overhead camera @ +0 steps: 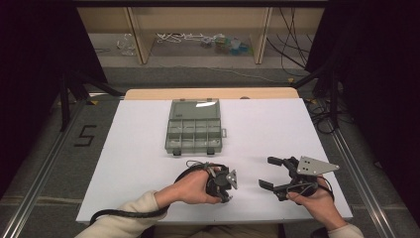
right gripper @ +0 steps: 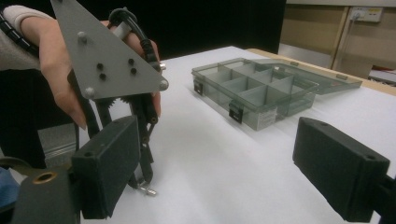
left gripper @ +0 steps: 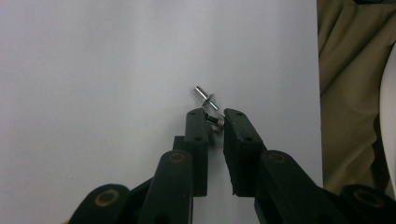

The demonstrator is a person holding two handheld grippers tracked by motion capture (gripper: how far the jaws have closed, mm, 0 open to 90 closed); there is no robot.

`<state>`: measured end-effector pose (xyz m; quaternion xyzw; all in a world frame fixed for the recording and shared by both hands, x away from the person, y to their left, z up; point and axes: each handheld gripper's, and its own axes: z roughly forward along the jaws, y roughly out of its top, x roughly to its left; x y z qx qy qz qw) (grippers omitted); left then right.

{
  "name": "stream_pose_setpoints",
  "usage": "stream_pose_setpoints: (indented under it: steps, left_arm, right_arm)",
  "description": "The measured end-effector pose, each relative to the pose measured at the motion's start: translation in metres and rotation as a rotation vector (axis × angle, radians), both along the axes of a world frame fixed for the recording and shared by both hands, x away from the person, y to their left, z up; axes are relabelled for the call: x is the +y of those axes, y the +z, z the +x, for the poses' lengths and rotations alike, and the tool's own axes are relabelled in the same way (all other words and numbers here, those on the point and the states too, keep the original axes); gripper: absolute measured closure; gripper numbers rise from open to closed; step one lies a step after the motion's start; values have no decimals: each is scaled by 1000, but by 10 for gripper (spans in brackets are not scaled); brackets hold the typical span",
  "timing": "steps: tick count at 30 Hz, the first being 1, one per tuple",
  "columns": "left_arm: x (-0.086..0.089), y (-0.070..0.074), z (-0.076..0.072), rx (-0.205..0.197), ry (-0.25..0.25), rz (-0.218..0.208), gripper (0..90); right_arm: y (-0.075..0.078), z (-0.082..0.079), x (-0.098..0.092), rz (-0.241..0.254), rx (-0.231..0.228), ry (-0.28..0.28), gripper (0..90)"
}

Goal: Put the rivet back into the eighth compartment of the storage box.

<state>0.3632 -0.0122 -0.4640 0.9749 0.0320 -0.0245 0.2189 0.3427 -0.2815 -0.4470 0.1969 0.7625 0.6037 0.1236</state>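
My left gripper (left gripper: 215, 116) points down at the white table, shut on a small metal rivet (left gripper: 216, 122) pinched at its fingertips. A second rivet (left gripper: 205, 96) lies on the table just beyond the tips. In the high view the left gripper (overhead camera: 224, 197) stands near the table's front edge. The right gripper view has the left gripper (right gripper: 142, 184) at the left, with the rivet (right gripper: 149, 190) at its tips. My right gripper (overhead camera: 270, 172) hovers to the right of it, jaws wide open with nothing between them (right gripper: 217, 135).
A grey-green see-through organizer box (overhead camera: 167, 136) with several compartments sits at the middle back of the table, lid (overhead camera: 194, 109) open and lying flat behind it; it also lies ahead of the right gripper (right gripper: 247, 93). The white table (overhead camera: 138, 163) ends just behind the left gripper.
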Motion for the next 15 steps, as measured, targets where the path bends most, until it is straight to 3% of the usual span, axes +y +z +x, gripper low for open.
stream_pose_setpoints:
  steps: [7,9,10,12,13,15]
  left_arm:
    - [1,3,0,2,-5,-5,800]
    - [1,5,-1,18,-7,-37,830]
    - [1,7,-1,-20,2,-38,899]
    - [2,5,0,-70,-30,13,896]
    - [2,1,0,-38,-17,-1,895]
    - [2,0,0,-36,-21,12,896]
  right_arm:
    - [1,0,-1,-9,0,-4,158]
    - [1,0,-1,-8,1,-4,158]
    - [0,0,0,-3,0,-1,158]
    - [0,0,0,1,0,-2,158]
    - [0,0,0,0,0,-2,158]
    - [0,0,0,1,6,-2,158]
